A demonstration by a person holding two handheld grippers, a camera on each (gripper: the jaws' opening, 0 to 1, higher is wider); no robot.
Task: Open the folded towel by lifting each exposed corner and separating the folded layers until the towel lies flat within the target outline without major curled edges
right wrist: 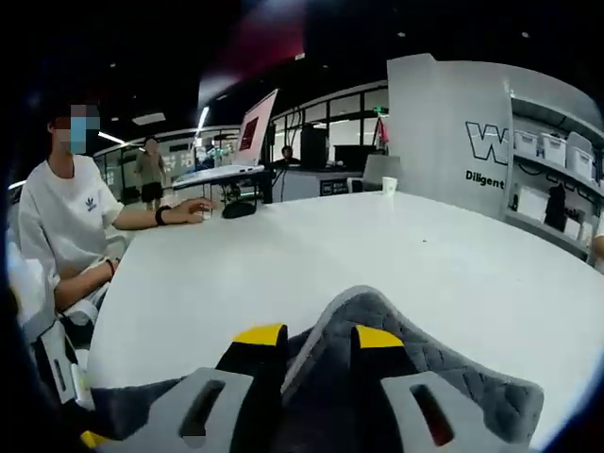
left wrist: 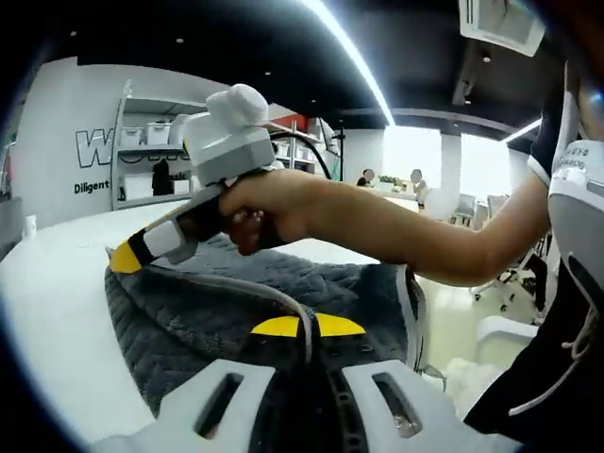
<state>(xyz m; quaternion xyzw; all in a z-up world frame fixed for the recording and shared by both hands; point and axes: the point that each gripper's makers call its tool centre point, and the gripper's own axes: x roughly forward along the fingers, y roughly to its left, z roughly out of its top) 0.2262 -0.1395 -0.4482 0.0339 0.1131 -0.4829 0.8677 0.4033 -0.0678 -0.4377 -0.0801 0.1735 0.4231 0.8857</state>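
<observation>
In the left gripper view, the dark grey quilted towel (left wrist: 283, 302) lies on the white table (left wrist: 57, 302), spread out ahead of the left gripper (left wrist: 308, 326). The two yellow-tipped fingers (left wrist: 274, 327) of this gripper meet tip to tip at the near edge of the towel, with a fold of the grey cloth pressed between them, so they are closed on the towel. A grey cable runs across the cloth just above the tips. The right gripper (left wrist: 123, 260) comes into this view from the right, held in a person's hand (left wrist: 274, 208) on a bare forearm; its yellow tip sits at the far left edge of the towel, touching the cloth. From this side I cannot tell how its fingers stand. Behind stand grey storage shelves (left wrist: 151, 151) and a white wall with dark lettering.

In the right gripper view, the right gripper (right wrist: 316, 340) rises from the bottom with its black, yellow-capped fingers (right wrist: 260, 338) set narrowly apart, and a raised ridge of the grey towel (right wrist: 377, 311) stands up between them, gripped. The rest of the towel lies on the white table (right wrist: 283, 255) to the right and below. A person in a white T-shirt (right wrist: 66, 226) sits at the left edge of the table, one hand resting on it. A white cup (right wrist: 389, 185) stands far off.
</observation>
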